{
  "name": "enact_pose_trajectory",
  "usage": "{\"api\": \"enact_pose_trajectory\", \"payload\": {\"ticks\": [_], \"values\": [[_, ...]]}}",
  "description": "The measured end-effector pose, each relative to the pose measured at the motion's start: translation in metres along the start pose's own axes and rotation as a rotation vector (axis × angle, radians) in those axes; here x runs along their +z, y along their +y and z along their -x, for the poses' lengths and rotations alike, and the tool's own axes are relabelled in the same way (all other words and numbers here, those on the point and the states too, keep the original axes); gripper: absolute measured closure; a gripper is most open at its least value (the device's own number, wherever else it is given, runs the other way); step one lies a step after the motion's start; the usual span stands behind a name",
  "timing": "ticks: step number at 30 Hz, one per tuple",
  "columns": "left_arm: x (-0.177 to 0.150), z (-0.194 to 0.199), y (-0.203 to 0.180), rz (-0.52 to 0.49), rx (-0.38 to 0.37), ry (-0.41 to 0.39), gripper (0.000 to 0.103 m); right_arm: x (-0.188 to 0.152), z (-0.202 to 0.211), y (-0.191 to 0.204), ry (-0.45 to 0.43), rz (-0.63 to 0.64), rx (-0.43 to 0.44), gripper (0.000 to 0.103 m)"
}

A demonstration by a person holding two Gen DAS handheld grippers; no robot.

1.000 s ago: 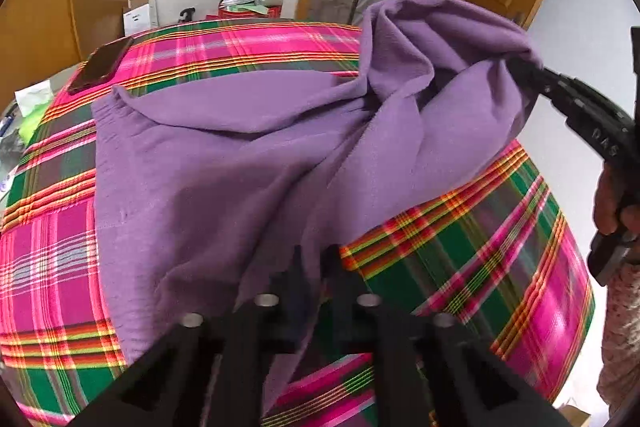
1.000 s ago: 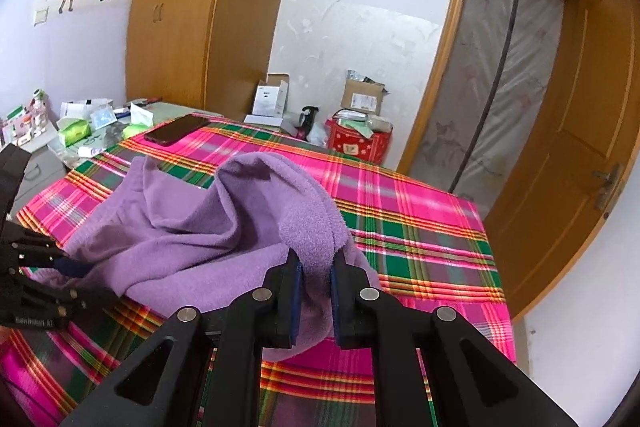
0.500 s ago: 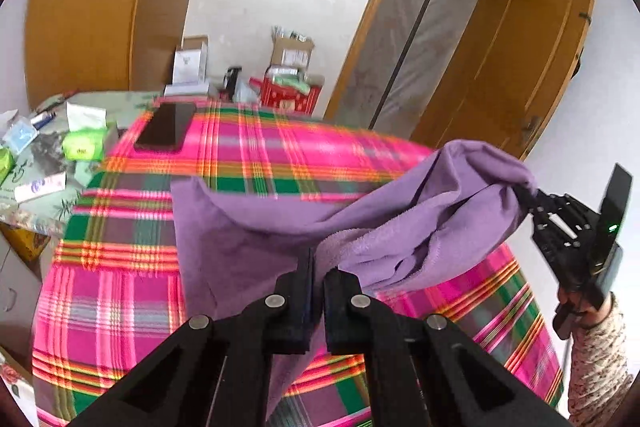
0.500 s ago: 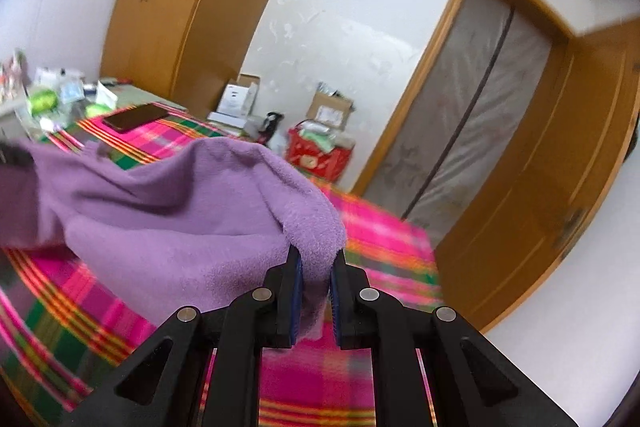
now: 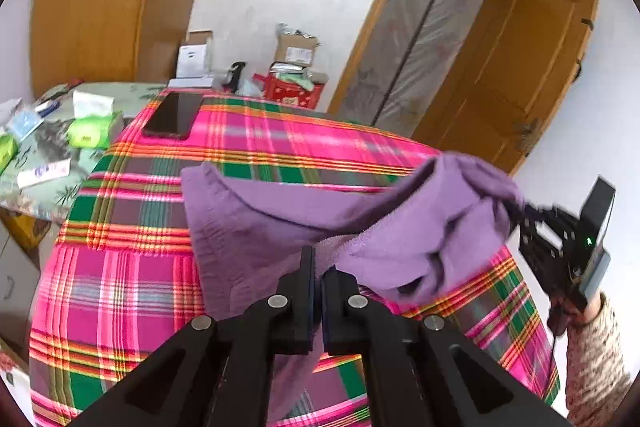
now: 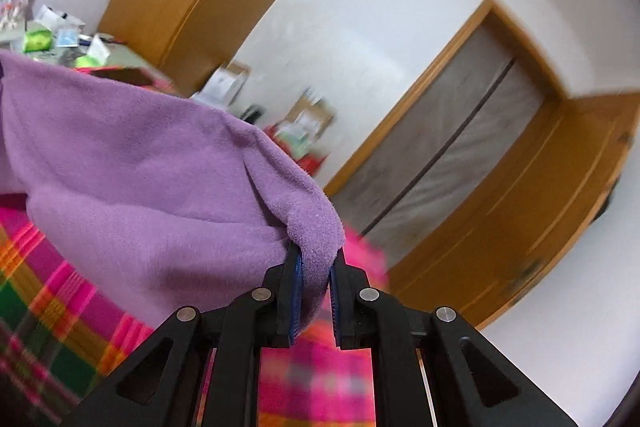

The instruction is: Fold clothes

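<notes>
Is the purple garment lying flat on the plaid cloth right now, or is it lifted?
Partly lifted. The left gripper and right gripper each pinch an edge of the purple garment, raising it bunched, while its far end rests on the plaid cloth.

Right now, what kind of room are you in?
Probably a bedroom at home. There's a wooden wardrobe, a plaid-covered bed where a purple garment is being folded, and a wooden door standing open.

A garment (image 5: 360, 227) hangs between two grippers above a bed (image 5: 120, 287); a phone (image 5: 174, 115) lies at the bed's far corner, a cluttered side table (image 5: 52, 147) to its left, boxes (image 5: 294, 51) behind.
</notes>
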State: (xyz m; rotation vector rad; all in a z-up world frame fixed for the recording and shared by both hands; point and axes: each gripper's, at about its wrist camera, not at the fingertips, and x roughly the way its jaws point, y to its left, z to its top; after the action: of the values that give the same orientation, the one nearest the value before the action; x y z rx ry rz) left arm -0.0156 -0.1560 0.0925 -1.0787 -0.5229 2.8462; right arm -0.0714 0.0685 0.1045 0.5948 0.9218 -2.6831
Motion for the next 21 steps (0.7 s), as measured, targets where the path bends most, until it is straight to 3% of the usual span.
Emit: {"api": "enact_pose_trajectory", "payload": {"ticks": [4, 9, 16, 21], "values": [[-0.006, -0.001, 0.004, 0.004, 0.006, 0.011, 0.101, -0.024, -0.004, -0.007, 0.064, -0.13, 0.135, 0.091], [-0.009, 0.006, 0.006, 0.024, -0.018, 0.01, 0.101, -0.049, 0.008, -0.014, 0.089, -0.228, 0.195, 0.091], [-0.003, 0.037, -0.013, -0.029, -0.057, -0.059, 0.101, -0.054, 0.032, -0.011, 0.047, -0.226, 0.119, 0.091], [-0.004, 0.061, -0.018, -0.056, -0.08, -0.088, 0.101, -0.043, 0.05, -0.017, -0.032, -0.136, -0.014, 0.091]]}}
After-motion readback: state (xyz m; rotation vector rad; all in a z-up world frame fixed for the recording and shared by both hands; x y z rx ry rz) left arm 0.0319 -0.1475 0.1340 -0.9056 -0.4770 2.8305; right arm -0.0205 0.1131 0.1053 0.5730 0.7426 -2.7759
